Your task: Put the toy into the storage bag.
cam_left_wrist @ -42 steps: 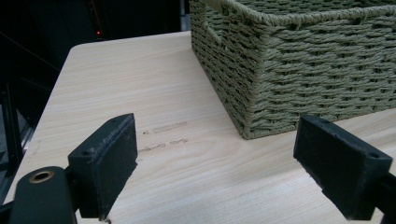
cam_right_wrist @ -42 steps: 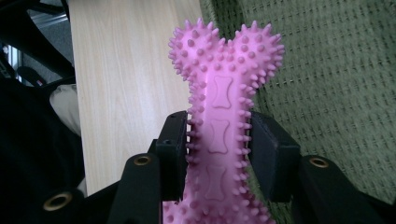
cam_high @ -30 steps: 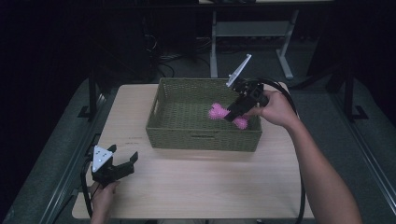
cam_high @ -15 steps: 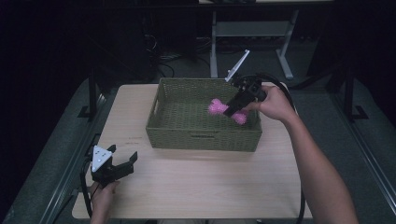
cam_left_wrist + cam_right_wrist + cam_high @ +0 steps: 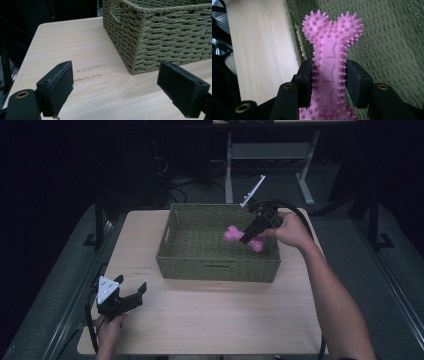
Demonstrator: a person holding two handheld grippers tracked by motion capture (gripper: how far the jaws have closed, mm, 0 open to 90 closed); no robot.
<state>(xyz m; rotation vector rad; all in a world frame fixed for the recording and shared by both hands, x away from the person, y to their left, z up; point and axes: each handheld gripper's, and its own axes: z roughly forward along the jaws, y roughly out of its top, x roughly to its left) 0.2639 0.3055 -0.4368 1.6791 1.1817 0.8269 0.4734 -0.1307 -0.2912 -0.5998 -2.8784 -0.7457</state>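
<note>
Room light: dim; dark all round my tabletop (image 5: 210, 320), which alone is lit, from above.
Shadows: soft, beside the basket (image 5: 160, 37).
Focus: pink bone (image 5: 332, 62) between my right gripper (image 5: 329, 82) jaws blurs near the lens.
Glare: faint sheen on the wood.

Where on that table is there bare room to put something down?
The wide strip of table between the basket and the near edge is bare, as is the patch left of the basket. The left gripper hovers at the near-left corner; the right gripper holds a pink bone over the basket.
</note>
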